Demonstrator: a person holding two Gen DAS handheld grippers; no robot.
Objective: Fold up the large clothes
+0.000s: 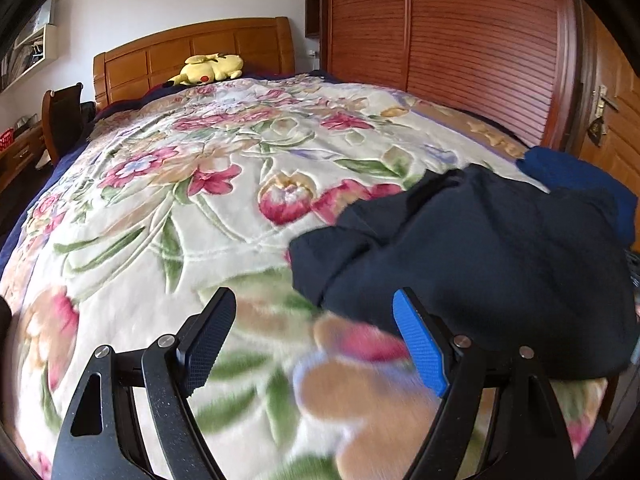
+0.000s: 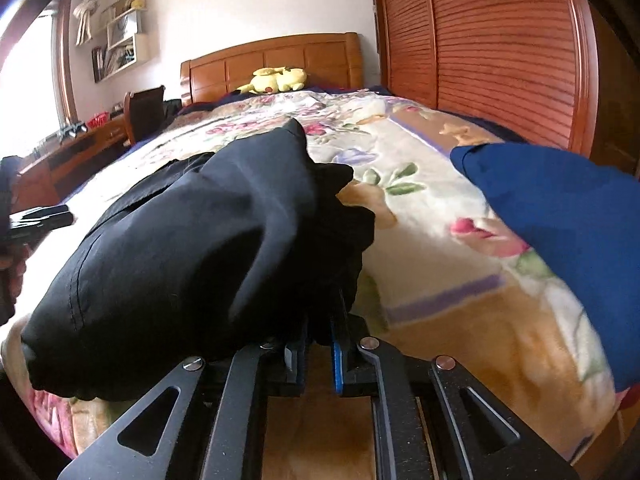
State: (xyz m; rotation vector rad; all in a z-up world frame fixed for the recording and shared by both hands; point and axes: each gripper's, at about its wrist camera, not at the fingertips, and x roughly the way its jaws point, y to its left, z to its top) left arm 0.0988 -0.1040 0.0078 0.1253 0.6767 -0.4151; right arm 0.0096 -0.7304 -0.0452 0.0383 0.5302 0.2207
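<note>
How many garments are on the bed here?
2: a black garment bunched near the bed's foot, pinched by the right gripper, and a blue garment beside it. More may lie out of view.

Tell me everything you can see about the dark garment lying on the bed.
The dark garment is black to very dark navy, of soft, thin-looking cloth with a stitched seam along one edge. It lies crumpled in a loose heap, unfolded, on the floral blanket near the foot of the bed. The right gripper has its jaws closed on a bunch of the cloth at the near edge. The left gripper stands open beside it, not touching. A blue garment lies just beyond it.
</note>
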